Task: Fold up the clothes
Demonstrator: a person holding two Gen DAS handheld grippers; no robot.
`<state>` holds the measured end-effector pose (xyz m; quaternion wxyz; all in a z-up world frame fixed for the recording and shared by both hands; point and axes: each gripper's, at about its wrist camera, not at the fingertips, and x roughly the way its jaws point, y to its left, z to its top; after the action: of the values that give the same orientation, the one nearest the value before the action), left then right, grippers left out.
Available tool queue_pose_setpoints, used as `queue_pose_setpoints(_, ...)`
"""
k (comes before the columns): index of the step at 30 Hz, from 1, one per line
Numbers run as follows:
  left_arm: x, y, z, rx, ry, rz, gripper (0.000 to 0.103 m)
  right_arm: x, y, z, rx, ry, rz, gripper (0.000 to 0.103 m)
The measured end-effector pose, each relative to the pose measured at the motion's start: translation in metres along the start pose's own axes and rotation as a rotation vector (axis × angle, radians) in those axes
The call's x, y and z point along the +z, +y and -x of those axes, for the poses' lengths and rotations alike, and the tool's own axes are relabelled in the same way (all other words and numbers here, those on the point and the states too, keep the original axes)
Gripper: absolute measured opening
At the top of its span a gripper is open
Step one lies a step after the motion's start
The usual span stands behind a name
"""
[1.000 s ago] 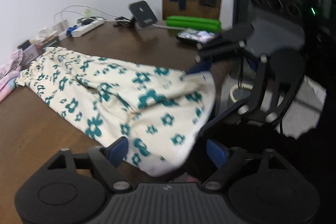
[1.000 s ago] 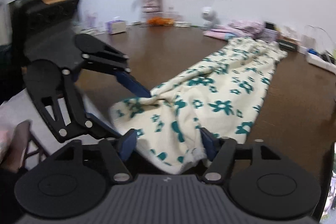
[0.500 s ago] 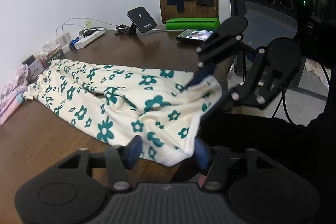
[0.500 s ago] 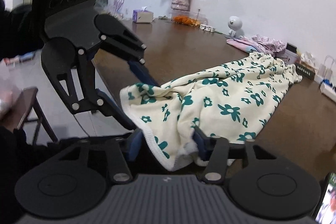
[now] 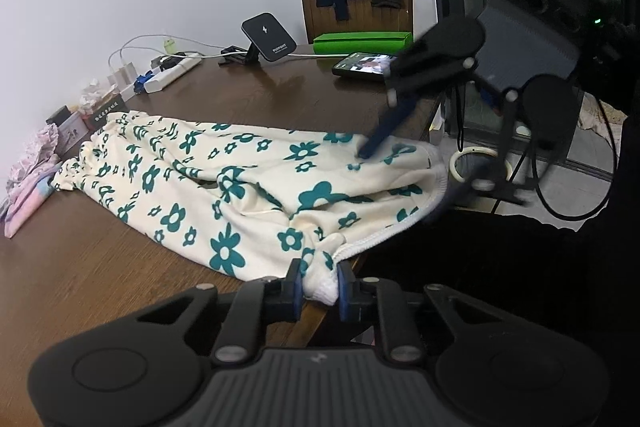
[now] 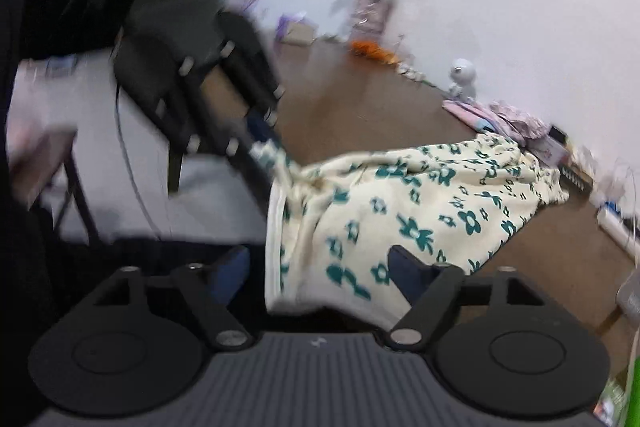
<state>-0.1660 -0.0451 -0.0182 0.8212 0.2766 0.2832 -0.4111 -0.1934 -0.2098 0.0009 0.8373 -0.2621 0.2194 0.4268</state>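
Garment: cream floral clothing (image 5: 248,187) lies lengthwise on the brown worktop (image 5: 80,267), near hem end hanging a bit past the worktop edge, far end by the pink clothes (image 5: 28,179).
L gripper (image 5: 318,285): jaws have just been closing; now clamped on a bunched corner of the hem, white rib edge squeezed between the blue pads.
R gripper (image 6: 316,267): jaws have just been opening again; they stand apart w/ the other hem corner between them, pads not pressing as far as the blurred right wrist view shows.
Step (judged): getting both hem corners in hand before the fold.
How to do well: re-seat R on the rib edge, take both layers, close firmly before any lift. Match L's depth of bite so corners rise even. Keep cloth taut between grippers, no twist.
Risk: lifting w/ R loose drags one side only, garment skews or slides off the edge.
Clutter: phone (image 5: 364,65), charger stand (image 5: 268,39), power strip (image 5: 172,75) sit well apart from the cloth.
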Motion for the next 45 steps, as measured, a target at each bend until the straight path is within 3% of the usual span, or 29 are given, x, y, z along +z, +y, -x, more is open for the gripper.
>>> queue_pose_setpoints(1,0.000,0.001,0.000,-0.004,0.001,0.002,0.015,-0.001,-0.004,-0.003,0.012,0.008,-0.022,0.042)
queue_pose_setpoints(3,0.000,0.003,0.001,-0.013,0.007,0.003,0.014,-0.003,-0.013,-0.003,0.020,-0.017,-0.077,0.030)
queue_pose_setpoints(5,0.001,0.004,0.004,-0.039,0.020,0.007,0.012,-0.002,-0.025,0.000,0.070,-0.026,-0.157,0.011)
queue_pose_setpoints(10,0.013,0.031,0.026,-0.109,-0.028,0.043,0.010,0.001,-0.047,0.013,0.165,-0.079,-0.256,0.010)
queue_pose_setpoints(16,0.050,0.105,0.025,-0.134,-0.121,0.081,0.010,0.031,-0.106,0.016,0.159,-0.170,-0.366,0.010)
queue_pose_setpoints(19,0.063,0.155,-0.010,-0.131,-0.127,0.171,0.010,0.047,-0.153,-0.007,0.077,-0.168,-0.501,0.010)
queue_pose_setpoints(22,0.064,0.201,-0.052,-0.085,-0.111,0.343,0.010,0.059,-0.187,-0.042,-0.054,-0.153,-0.609,0.010)
queue_pose_setpoints(24,0.058,0.228,-0.080,-0.067,-0.052,0.522,0.012,0.069,-0.202,-0.072,-0.119,-0.129,-0.718,0.015)
queue_pose_setpoints(25,0.054,0.238,-0.089,-0.067,-0.020,0.608,0.019,0.070,-0.209,-0.083,-0.138,-0.121,-0.766,0.029)
queue_pose_setpoints(26,0.048,0.245,-0.092,-0.075,-0.009,0.692,0.022,0.070,-0.215,-0.093,-0.171,-0.094,-0.813,0.051)
queue_pose_setpoints(28,0.033,0.254,-0.076,-0.097,-0.043,0.821,0.027,0.066,-0.222,-0.094,-0.202,-0.081,-0.855,0.054)
queue_pose_setpoints(30,0.019,0.257,-0.054,-0.087,-0.084,0.934,0.043,0.055,-0.222,-0.065,-0.196,-0.150,-0.897,0.057)
queue_pose_setpoints(31,0.015,0.251,-0.044,-0.063,-0.100,0.942,0.059,0.049,-0.219,-0.049,-0.182,-0.187,-0.899,0.065)
queue_pose_setpoints(32,0.011,0.244,-0.034,-0.039,-0.115,0.949,0.065,0.043,-0.212,-0.034,-0.161,-0.214,-0.882,0.076)
queue_pose_setpoints(35,0.009,0.219,-0.029,-0.048,-0.131,0.949,0.067,0.025,-0.190,-0.013,-0.085,-0.219,-0.846,0.082)
queue_pose_setpoints(39,0.027,0.203,-0.060,-0.078,-0.077,0.946,0.067,-0.002,-0.182,-0.039,-0.087,-0.104,-0.938,0.074)
queue_pose_setpoints(41,0.033,0.202,-0.074,-0.044,-0.043,0.918,0.066,-0.005,-0.182,-0.046,-0.083,-0.101,-0.962,0.062)
queue_pose_setpoints(43,0.031,0.204,-0.081,-0.049,-0.062,0.945,0.062,-0.007,-0.185,-0.053,-0.095,-0.119,-0.980,0.061)
queue_pose_setpoints(44,0.028,0.205,-0.080,-0.068,-0.084,0.959,0.039,-0.007,-0.188,-0.057,-0.106,-0.129,-0.990,0.056)
queue_pose_setpoints(45,0.026,0.207,-0.080,-0.088,-0.101,0.975,0.023,-0.008,-0.190,-0.061,-0.116,-0.138,-1.001,0.047)
